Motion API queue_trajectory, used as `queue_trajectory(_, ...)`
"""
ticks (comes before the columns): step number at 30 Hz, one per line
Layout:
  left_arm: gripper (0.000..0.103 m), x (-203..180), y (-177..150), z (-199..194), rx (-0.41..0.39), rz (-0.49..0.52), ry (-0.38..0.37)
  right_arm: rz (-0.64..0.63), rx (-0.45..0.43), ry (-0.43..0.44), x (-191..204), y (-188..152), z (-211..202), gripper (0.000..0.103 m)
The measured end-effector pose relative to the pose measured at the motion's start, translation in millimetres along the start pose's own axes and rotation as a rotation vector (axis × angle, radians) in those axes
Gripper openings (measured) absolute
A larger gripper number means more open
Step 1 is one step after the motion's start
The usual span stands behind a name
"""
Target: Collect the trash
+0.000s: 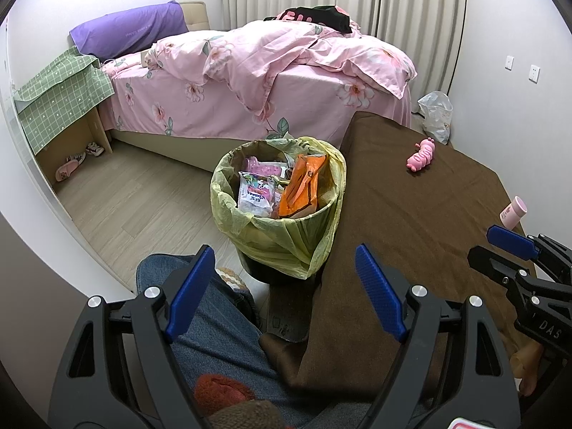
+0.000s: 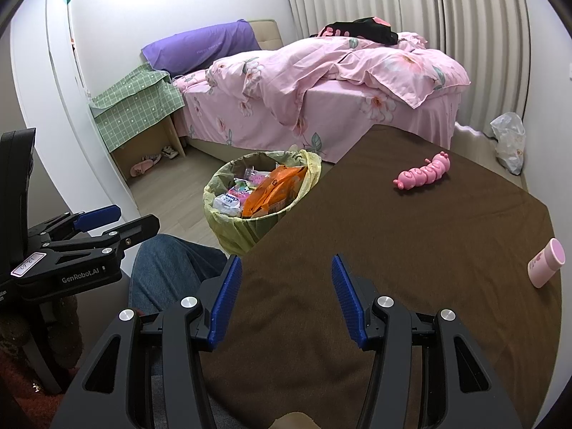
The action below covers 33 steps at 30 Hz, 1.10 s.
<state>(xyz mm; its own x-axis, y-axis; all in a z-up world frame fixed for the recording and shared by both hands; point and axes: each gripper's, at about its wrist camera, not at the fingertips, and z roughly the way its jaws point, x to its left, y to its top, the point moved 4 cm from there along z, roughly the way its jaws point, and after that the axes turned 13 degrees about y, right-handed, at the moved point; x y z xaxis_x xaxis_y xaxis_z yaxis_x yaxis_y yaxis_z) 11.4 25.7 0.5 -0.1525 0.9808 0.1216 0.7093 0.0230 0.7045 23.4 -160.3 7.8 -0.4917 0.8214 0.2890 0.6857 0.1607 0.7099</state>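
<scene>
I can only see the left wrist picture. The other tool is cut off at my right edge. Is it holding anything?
Observer: No. The right tool is open and empty, above the cloth.
Operator: What is the pink thing half hidden behind it?
Observer: A bottle, lying on its side on the cloth.
Operator: Is anything written on my own tool?
Observer: Yes. The side of the left tool reads GenRobot.AI.
</scene>
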Motion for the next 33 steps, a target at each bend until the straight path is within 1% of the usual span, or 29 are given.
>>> queue_trajectory(9, 0.077, -1, 0, 0, 0.001, 0.005, -0.001, 0.002, -0.007, -0.006, -1, -5, 1, 0.05)
queue_trajectory(17, 0.077, 0, 1, 1, -0.003, 0.006, -0.008, -0.002, -0.005, -0.006, -1, -3, 0, 0.05)
queue_trajectory(23, 0.077, 2, 6, -3, -0.027, 0.013, -0.021, -0.001, 0.0, -0.009, -3, -4, 1, 0.05)
queue_trajectory(26, 0.077, -7, 16, -4, -0.059, 0.047, -0.029, -0.009, 0.009, -0.026, -5, -3, 1, 0.049)
queue_trajectory(28, 0.077, -18, 24, 4, -0.047, 0.051, -0.066, 0.004, 0.031, -0.033, -16, -3, 2, 0.049)
queue_trajectory(30, 0.077, -37, 31, 19, -0.021, 0.053, -0.124, 0.046, 0.03, -0.058, -42, -4, 1, 0.05)
queue_trajectory(31, 0.077, -56, 35, 31, -0.013, 0.07, -0.148, 0.099, 0.021, -0.126, -73, -7, 0, 0.052)
queue_trajectory(32, 0.077, -75, 37, 41, -0.007, 0.098, -0.152, 0.135, 0.013, -0.169, -93, -9, 0, 0.056)
queue_trajectory(33, 0.078, -95, 37, 51, 0.001, 0.132, -0.153, 0.195, -0.002, -0.225, -128, -15, 1, 0.059)
